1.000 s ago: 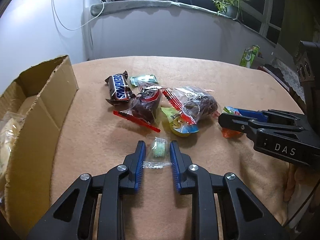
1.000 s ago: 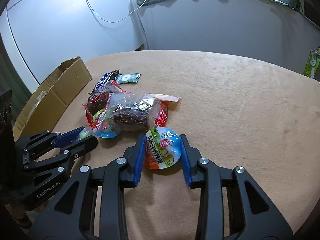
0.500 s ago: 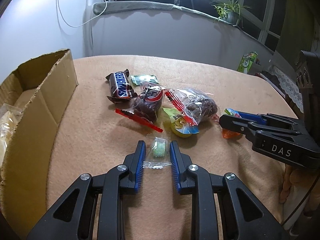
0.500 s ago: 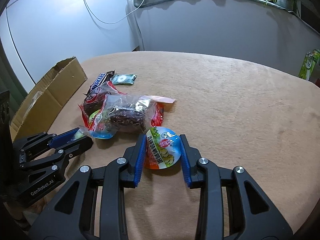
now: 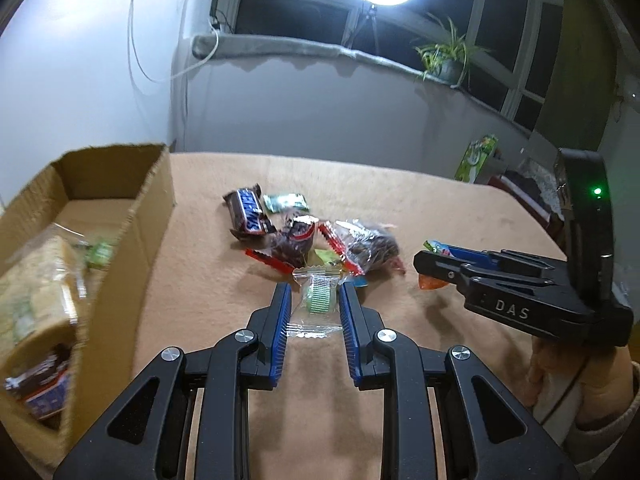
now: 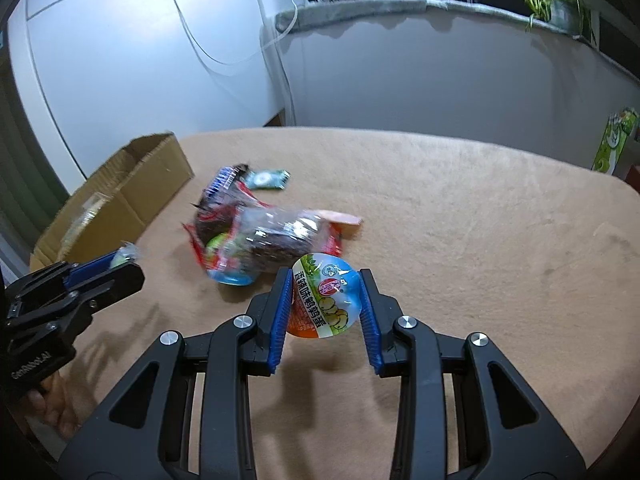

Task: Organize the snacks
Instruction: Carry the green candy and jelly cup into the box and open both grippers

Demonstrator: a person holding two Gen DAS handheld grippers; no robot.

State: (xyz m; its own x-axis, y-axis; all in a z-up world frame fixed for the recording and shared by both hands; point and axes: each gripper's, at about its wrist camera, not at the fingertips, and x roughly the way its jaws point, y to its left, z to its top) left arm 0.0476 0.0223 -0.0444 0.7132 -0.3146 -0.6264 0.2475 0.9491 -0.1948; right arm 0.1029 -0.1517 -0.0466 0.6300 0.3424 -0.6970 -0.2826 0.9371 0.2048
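The left gripper point(image 5: 314, 306) clamps a clear green candy packet point(image 5: 316, 300) above the table point(image 5: 440, 216), beside the cardboard box point(image 5: 132, 248) wall. Right of the box, the right gripper point(image 6: 325, 300) grips a round egg snack point(image 6: 326, 294); open table beyond.

A matt, fuzzy cloth point(image 5: 440, 208) is seen beneath glossy plastic wrappers point(image 5: 360, 242); the box point(image 5: 132, 216) at left is dull corrugated cardboard, seemingly rough-edged.

1. Left gripper point(image 5: 314, 300): raised above table level, blue pads point(image 5: 280, 320) pinched onto a clear wrapper.
2. Right gripper point(image 6: 325, 298): raised likewise, pads point(image 6: 282, 304) clamping a round pack.
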